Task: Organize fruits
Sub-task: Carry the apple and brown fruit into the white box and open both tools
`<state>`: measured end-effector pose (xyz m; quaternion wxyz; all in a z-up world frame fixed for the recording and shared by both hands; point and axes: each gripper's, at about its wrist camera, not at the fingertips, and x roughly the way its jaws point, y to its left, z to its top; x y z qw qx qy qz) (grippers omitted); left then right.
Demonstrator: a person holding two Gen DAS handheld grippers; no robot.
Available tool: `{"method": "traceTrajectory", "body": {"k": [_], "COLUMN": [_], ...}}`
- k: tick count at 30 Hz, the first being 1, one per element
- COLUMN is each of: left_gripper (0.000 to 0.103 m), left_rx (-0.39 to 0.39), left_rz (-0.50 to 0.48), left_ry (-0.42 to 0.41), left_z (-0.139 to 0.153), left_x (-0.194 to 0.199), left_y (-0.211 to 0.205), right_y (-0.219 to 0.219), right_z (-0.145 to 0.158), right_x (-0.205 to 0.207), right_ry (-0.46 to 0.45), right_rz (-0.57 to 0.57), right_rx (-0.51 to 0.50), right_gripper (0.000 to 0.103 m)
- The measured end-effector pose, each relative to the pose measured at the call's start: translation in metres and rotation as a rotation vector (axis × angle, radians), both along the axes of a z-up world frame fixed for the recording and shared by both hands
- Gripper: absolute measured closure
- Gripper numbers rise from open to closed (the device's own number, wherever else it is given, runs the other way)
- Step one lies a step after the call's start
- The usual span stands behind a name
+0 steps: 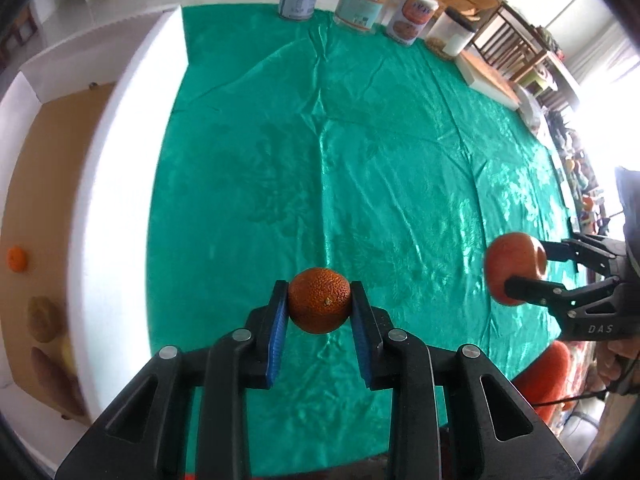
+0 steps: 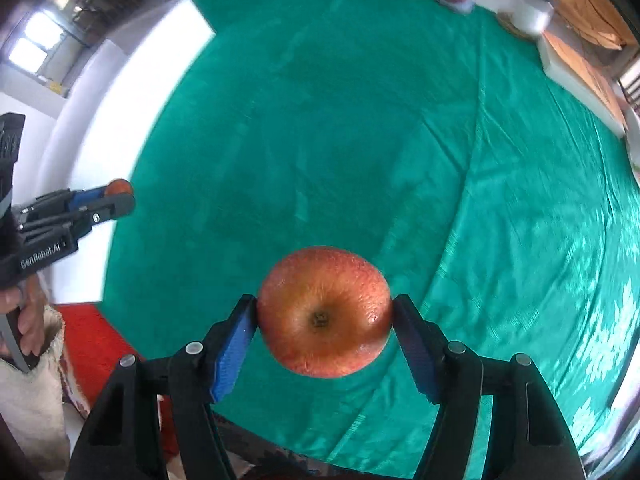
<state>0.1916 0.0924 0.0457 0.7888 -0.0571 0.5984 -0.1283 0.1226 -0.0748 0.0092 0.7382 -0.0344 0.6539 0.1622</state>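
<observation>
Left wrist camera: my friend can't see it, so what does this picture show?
The left gripper holds a small orange above a green cloth. At right, the right gripper holds an apple. At left, a white box holds more fruit.

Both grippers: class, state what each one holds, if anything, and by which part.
Left gripper clamps a small orange across its sides. Right gripper clamps an apple across its sides.

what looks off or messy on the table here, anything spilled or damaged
Nothing spilled or damaged. The green cloth is creased all over. The left tool grips a mandarin and the right tool an apple, both fruits whole.
</observation>
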Motion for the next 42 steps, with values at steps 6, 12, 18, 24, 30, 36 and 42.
{"method": "traceTrajectory", "body": {"k": [6, 12, 18, 24, 30, 36, 42], "left_gripper": [0.073, 0.073, 0.073, 0.073, 0.07, 0.025, 0.005], "left_rx": [-0.005, 0.127, 0.16, 0.159, 0.165, 0.208, 0.308], "left_rz": [0.14, 0.354, 0.462, 0.507, 0.522, 0.536, 0.563], "left_ry": [-0.09, -0.081, 0.011, 0.103, 0.159, 0.059, -0.287], "left_z": [0.076, 0.071, 0.001, -0.057, -0.082, -0.067, 0.019], "left_x": [0.001, 0.003, 0.01, -0.006, -0.01, -0.016, -0.072], "left_y": [0.108, 0.229, 0.283, 0.31, 0.314, 0.309, 0.276], "right_y": [0.112, 0.262, 0.379, 0.435, 0.46, 0.462, 0.418], "right_z": [0.072, 0.117, 0.077, 0.008, -0.033, -0.033, 0.055], "right_x": [0.027, 0.038, 0.055, 0.07, 0.076, 0.075, 0.045], "right_ry": [-0.079, -0.152, -0.189, -0.133, -0.102, -0.11, -0.232], "right_rz": [0.127, 0.294, 0.411, 0.428, 0.425, 0.423, 0.43], "right_rx": [0.139, 0.225, 0.156, 0.082, 0.036, 0.034, 0.105], "right_gripper": [0.035, 0.035, 0.035, 0.035, 0.034, 0.026, 0.0]}}
